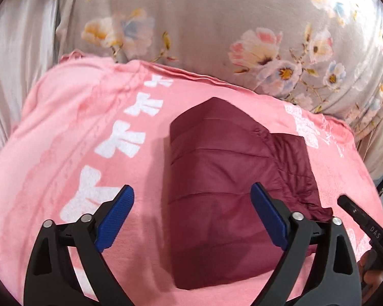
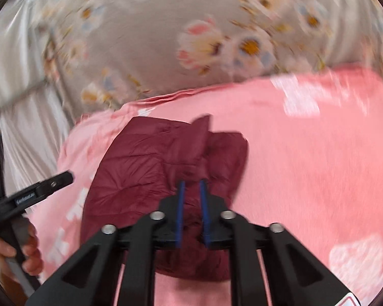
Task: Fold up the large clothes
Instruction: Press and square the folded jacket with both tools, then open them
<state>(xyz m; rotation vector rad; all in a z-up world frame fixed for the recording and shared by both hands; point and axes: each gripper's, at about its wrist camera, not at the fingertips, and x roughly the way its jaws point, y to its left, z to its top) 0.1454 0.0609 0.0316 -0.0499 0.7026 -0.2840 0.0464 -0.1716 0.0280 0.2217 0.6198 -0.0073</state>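
Note:
A dark red quilted jacket [image 1: 224, 168] lies folded into a compact block on a pink blanket [image 1: 63, 132] with white bow prints. My left gripper [image 1: 191, 199] is open and empty, hovering over the jacket's near left part. In the right wrist view the jacket [image 2: 145, 160] looks rumpled, with a sleeve piled on its right side. My right gripper [image 2: 191, 186] is nearly closed, its blue pads pinching a fold of the jacket near its lower middle. The view is motion-blurred.
A grey floral bedsheet [image 1: 204, 25] lies beyond the pink blanket [image 2: 306, 153]. Pale satin fabric [image 1: 18, 58] hangs at the left. The other gripper's black body [image 1: 362, 227] shows at the right edge, and the left one [image 2: 35, 193] with a hand at the left.

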